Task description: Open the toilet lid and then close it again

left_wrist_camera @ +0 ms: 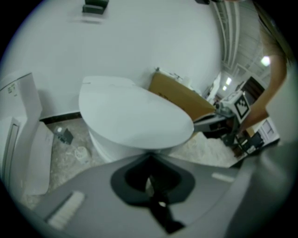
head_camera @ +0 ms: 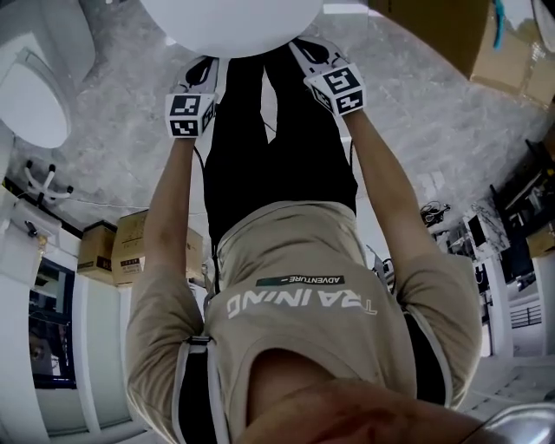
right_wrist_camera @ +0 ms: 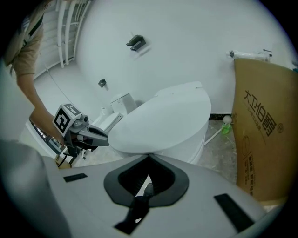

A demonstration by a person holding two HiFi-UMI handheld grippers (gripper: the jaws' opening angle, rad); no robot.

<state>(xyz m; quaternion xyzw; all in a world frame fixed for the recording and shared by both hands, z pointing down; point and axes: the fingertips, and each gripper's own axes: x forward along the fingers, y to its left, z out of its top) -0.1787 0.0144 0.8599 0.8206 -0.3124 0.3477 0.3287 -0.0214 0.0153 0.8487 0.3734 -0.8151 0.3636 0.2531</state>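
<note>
The white toilet [left_wrist_camera: 100, 144] stands against a white wall with its lid [left_wrist_camera: 135, 116] down flat. That lid [right_wrist_camera: 163, 121] fills the middle of the right gripper view, and its front edge [head_camera: 230, 22] shows at the top of the head view. My left gripper [left_wrist_camera: 149, 157] is shut with nothing in it, its tips just under the lid's front rim on the left side. My right gripper [right_wrist_camera: 149, 157] is also shut and empty, at the rim's right side. Each gripper shows in the other's view: right gripper [left_wrist_camera: 209, 122], left gripper [right_wrist_camera: 93, 135]. Both marker cubes [head_camera: 189, 114] [head_camera: 336, 89] show ahead of the person's outstretched arms.
A tall cardboard box [right_wrist_camera: 265, 130] leans on the wall right of the toilet, with a green-topped brush [right_wrist_camera: 225, 125] on the floor between them. A second white toilet [head_camera: 35, 95] stands to the left. Cardboard boxes [head_camera: 113, 247] sit behind the person. The floor is grey marble.
</note>
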